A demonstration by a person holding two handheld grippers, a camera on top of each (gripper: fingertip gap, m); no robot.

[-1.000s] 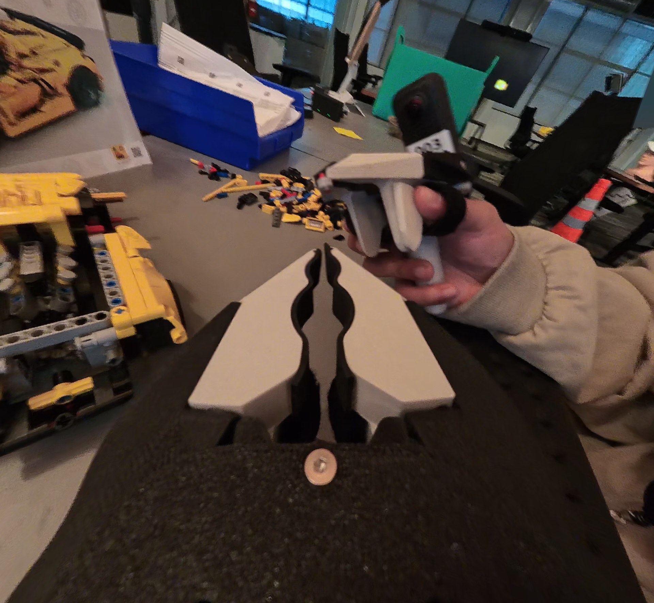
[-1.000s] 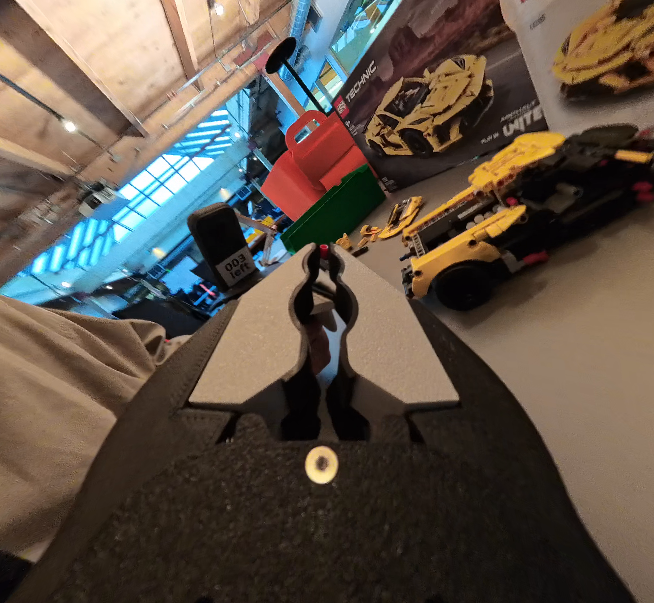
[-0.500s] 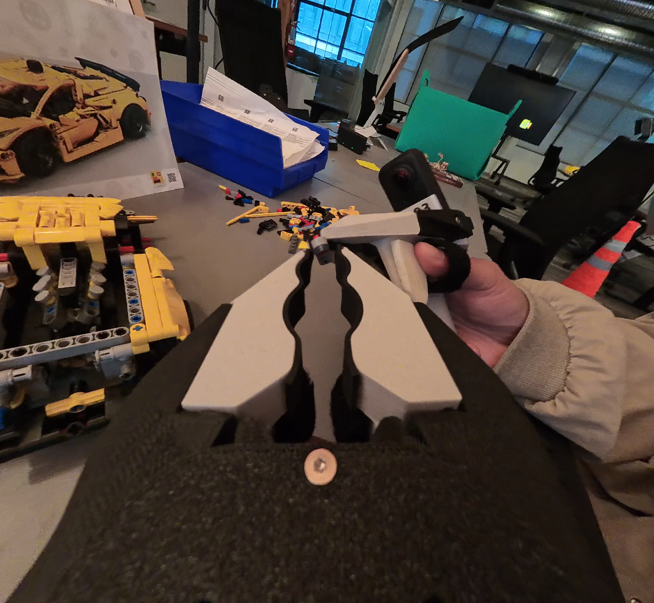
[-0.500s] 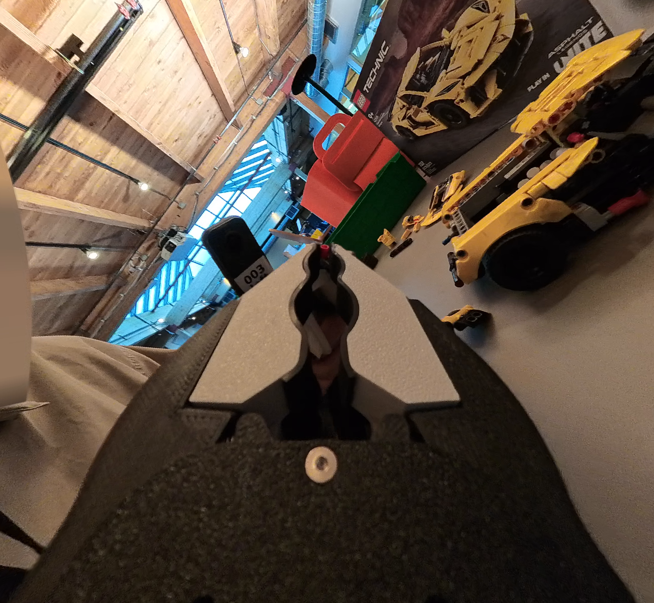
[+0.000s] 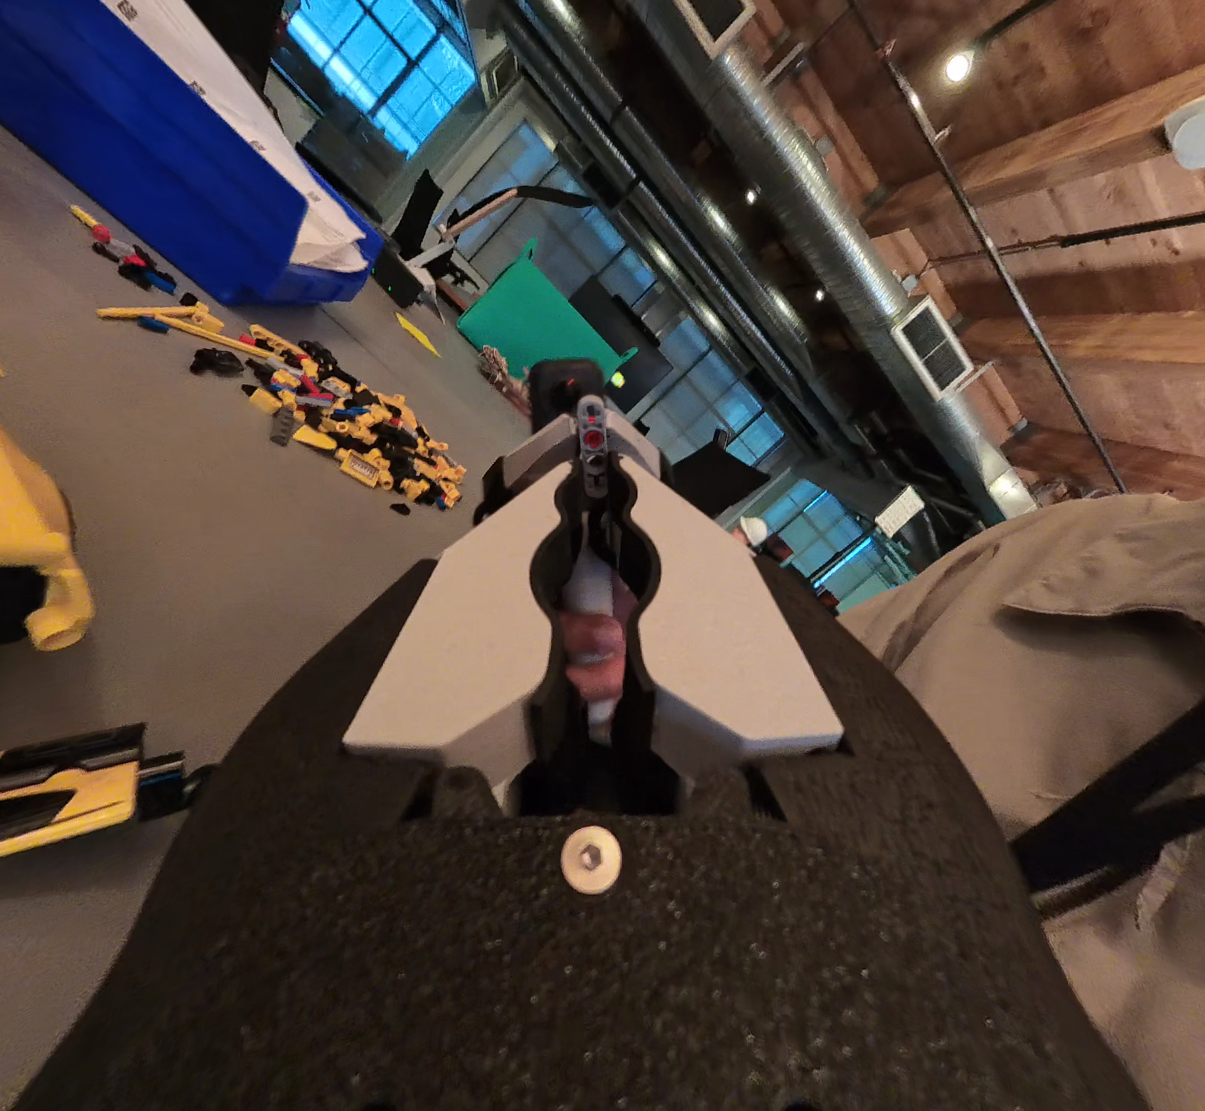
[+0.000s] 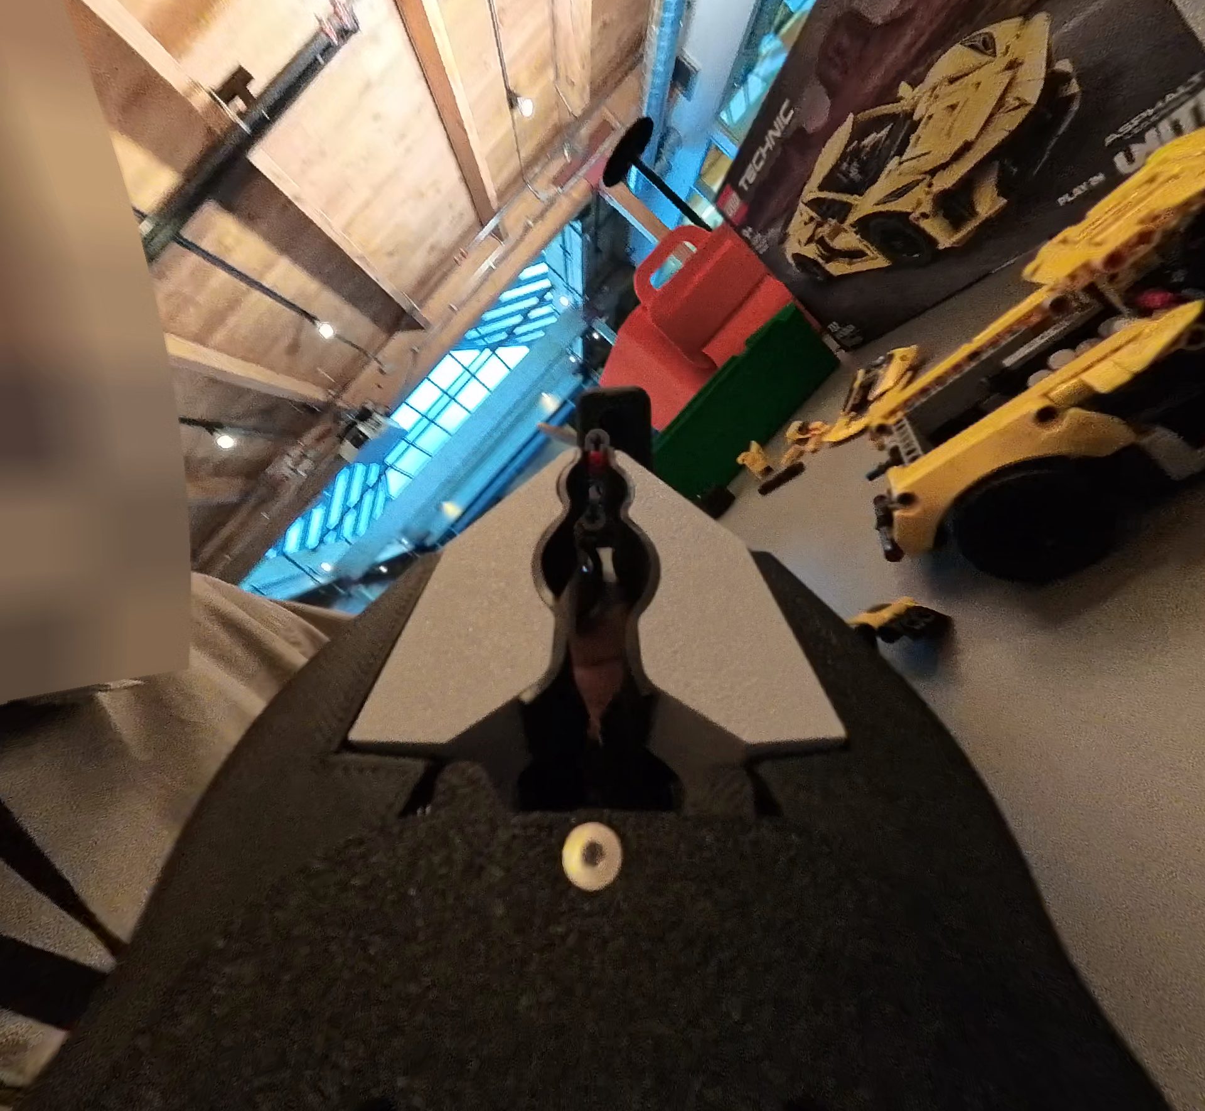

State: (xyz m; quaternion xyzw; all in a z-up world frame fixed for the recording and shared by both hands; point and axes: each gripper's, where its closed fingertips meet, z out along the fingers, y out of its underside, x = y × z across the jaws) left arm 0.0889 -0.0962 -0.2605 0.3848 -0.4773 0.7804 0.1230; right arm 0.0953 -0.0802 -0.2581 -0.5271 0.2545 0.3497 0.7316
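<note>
Piece: small grey brick piece (image 5: 592, 450) with a red pin, light, stiff, a little slippery (my judgement); best taken on its flat sides.
Place: in the air above the grey table (image 5: 195, 525), between both tips.
Left gripper (image 5: 593, 480): nearly closed, pinching the piece.
Right gripper (image 6: 596, 473): nearly closed, pinching it from the opposite side.
Near: loose brick pile (image 5: 365, 427), yellow model car (image 6: 1043, 427).

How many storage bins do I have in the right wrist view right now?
2. A red bin stands left of the car box; a green bin sits just in front of it. Others may hide behind the right tongs.
</note>
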